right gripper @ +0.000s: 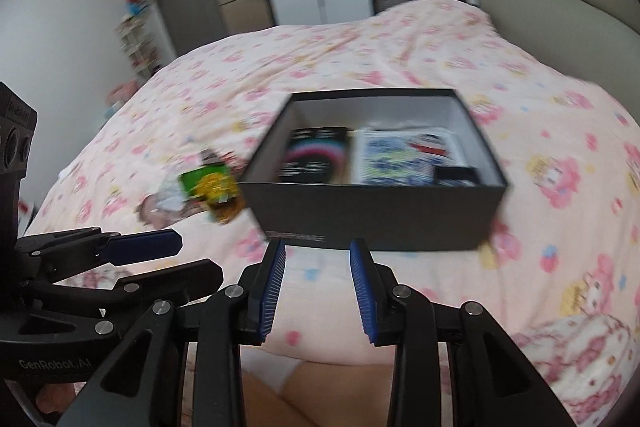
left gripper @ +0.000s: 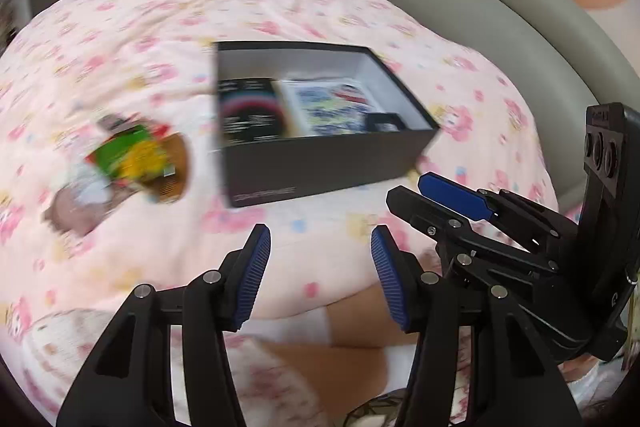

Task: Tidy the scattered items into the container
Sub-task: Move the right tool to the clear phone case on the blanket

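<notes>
A dark open box (left gripper: pixel 320 163) (right gripper: pixel 372 215) sits on the pink bedspread. It holds a black packet (left gripper: pixel 250 113) (right gripper: pixel 314 157), a blue-and-white printed packet (left gripper: pixel 332 107) (right gripper: pixel 400 157) and a small dark item (left gripper: pixel 384 123) (right gripper: pixel 456 175). To its left lies a loose pile of packets, green and yellow on top (left gripper: pixel 132 159) (right gripper: pixel 208 187). My left gripper (left gripper: pixel 320 267) is open and empty, in front of the box. My right gripper (right gripper: pixel 318 279) is open and empty, just short of the box's front wall; it also shows in the left wrist view (left gripper: pixel 432 195).
The pink floral bedspread (left gripper: pixel 140 39) (right gripper: pixel 360 47) covers the bed. A grey padded headboard (left gripper: pixel 500 11) (right gripper: pixel 560 11) runs along the right. Bare knees (left gripper: pixel 360 331) show below the grippers. Wardrobe and shelves stand at the far wall.
</notes>
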`<state>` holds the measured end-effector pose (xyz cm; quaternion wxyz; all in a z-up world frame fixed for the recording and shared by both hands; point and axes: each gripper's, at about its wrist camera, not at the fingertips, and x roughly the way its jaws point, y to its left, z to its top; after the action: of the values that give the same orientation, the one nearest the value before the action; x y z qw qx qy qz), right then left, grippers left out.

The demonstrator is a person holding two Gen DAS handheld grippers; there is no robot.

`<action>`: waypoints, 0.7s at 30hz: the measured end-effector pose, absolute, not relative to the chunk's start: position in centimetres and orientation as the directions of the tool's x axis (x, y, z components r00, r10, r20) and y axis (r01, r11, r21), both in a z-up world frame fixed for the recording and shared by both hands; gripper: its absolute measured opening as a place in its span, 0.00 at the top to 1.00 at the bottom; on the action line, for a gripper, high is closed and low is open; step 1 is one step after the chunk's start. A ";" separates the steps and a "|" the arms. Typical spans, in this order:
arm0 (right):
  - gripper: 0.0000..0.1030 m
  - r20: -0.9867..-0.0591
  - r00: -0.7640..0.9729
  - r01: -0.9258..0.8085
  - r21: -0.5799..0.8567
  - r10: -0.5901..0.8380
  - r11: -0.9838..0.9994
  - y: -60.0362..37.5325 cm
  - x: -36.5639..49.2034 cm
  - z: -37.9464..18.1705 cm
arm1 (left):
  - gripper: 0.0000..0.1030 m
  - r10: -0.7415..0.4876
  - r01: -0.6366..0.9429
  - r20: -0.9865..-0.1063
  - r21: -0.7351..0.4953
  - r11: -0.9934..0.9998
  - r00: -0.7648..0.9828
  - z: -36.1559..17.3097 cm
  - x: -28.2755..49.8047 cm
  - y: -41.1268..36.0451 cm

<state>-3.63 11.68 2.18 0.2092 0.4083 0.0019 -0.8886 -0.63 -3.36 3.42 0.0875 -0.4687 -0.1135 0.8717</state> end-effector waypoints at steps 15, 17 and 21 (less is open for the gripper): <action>0.71 -0.784 -0.400 0.564 0.199 -0.475 -0.802 -4.3 -8.0 -1.8 | 0.48 0.070 0.357 -0.815 -0.327 -0.875 -0.575 -0.6 5.0 -26.2; 0.71 -0.806 -0.359 0.601 0.187 -0.471 -0.777 -6.5 -9.0 -2.7 | 0.48 0.097 0.361 -0.812 -0.359 -0.861 -0.575 -1.8 4.4 -27.8; 0.71 -0.854 -0.274 0.626 0.191 -0.442 -0.756 -9.9 -11.1 -5.6 | 0.58 0.168 0.375 -0.801 -0.440 -0.816 -0.575 -4.6 2.3 -30.5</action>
<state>-11.13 -9.90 -5.56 0.3369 0.4997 0.0917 -0.7927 2.28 -30.54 -4.63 -0.0618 -0.4567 -0.2969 0.8363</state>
